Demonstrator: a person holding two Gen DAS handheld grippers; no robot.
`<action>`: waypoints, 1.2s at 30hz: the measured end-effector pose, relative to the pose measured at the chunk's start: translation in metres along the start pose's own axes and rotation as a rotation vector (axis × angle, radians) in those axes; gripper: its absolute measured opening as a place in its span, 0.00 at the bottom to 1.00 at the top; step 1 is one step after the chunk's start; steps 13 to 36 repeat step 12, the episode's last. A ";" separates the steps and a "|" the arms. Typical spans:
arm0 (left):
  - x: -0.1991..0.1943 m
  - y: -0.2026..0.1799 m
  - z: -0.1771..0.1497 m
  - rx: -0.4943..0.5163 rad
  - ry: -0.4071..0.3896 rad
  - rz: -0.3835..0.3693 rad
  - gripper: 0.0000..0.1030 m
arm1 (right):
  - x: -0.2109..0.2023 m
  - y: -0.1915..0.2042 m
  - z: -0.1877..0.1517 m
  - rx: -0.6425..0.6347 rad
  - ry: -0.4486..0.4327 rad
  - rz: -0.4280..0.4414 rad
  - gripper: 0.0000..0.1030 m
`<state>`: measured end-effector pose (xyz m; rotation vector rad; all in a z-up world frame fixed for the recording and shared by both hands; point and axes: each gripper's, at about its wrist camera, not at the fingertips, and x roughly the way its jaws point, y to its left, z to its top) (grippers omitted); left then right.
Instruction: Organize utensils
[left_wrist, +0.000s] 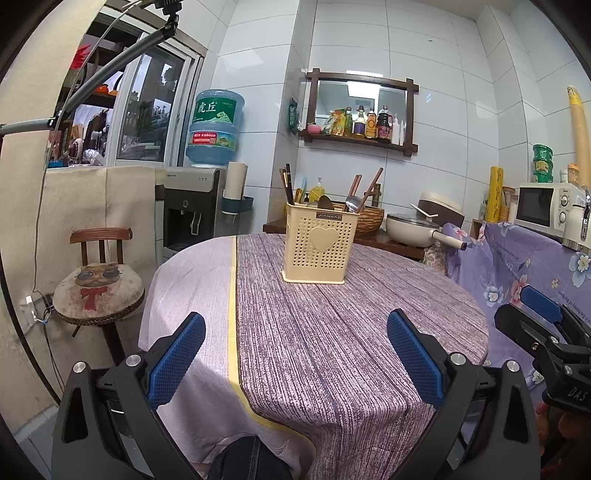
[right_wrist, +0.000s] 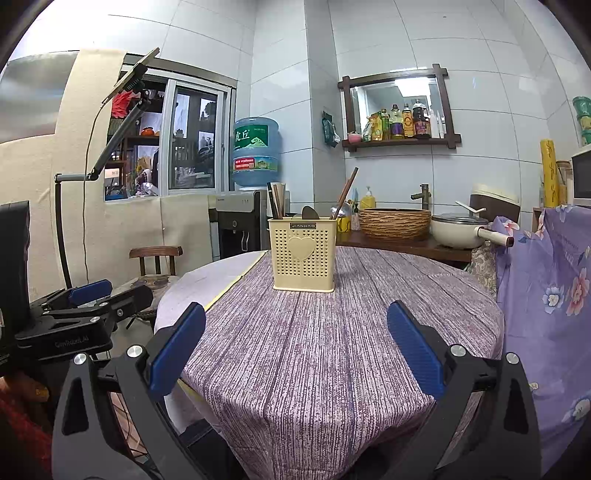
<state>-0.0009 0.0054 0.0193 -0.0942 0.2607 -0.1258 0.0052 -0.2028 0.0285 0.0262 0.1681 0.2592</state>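
Purple-striped tablecloth is covering the round table at frame centre; left gripper and right gripper are hovering spread, empty; utensil holder is standing upright mid-frame before white tiled walls.

Evenly bright, lit from overhead; glare in the wall mirror, soft shadows, strong fisheye bending and dark vignette at edges

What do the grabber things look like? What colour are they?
Both look alike. The left gripper and the right gripper each have black frames shaped like wide forks, with shiny silver bolts. Their jaws are faced with bumpy blue pads. From the side, the left one shows pale lettering on its black body, and the right one shows the letters "DAS".
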 end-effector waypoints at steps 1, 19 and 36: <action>0.000 0.000 0.000 0.000 -0.001 0.001 0.95 | 0.000 0.000 0.000 0.002 0.000 0.000 0.94; 0.002 -0.001 0.001 -0.006 0.010 0.005 0.95 | 0.002 0.000 -0.002 0.011 0.004 -0.001 0.94; 0.002 -0.001 0.001 -0.006 0.010 0.005 0.95 | 0.002 0.000 -0.002 0.011 0.004 -0.001 0.94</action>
